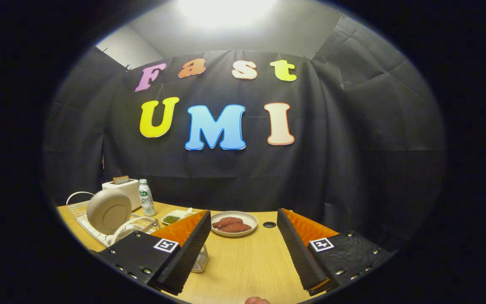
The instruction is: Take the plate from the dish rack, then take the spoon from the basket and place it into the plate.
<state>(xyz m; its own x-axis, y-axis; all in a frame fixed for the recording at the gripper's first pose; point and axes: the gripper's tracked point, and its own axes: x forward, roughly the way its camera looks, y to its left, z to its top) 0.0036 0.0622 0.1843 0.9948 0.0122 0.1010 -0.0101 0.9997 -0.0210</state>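
1. Right now the gripper has its fingers spread wide, with nothing between them but bare wooden table.
2. Just ahead of the fingers, roughly on the line between them, a shallow dish of reddish meat slices sits on the table, and a small dark hole in the tabletop lies just beside it.
3. Partly hidden behind the left finger stands what seems to be a small clear glass jar; I cannot tell what it holds.
4. Beyond the left finger, the plate stands on edge in the white wire dish rack, its underside turned toward the camera.
5. Near the rack are a small dish of something green, a white bottle and a white toaster with a slice in its slot.
6. I cannot make out the basket or the spoon with any certainty.
7. By my judgement, the task has not yet begun: the plate is still in the rack.
8. The plate looks like glazed ceramic, so I expect it to be stiff, fairly heavy, slippery and breakable. The upper rim, standing free of the wires, seems the best hold, one finger on each face, lifting straight up to clear the rack.
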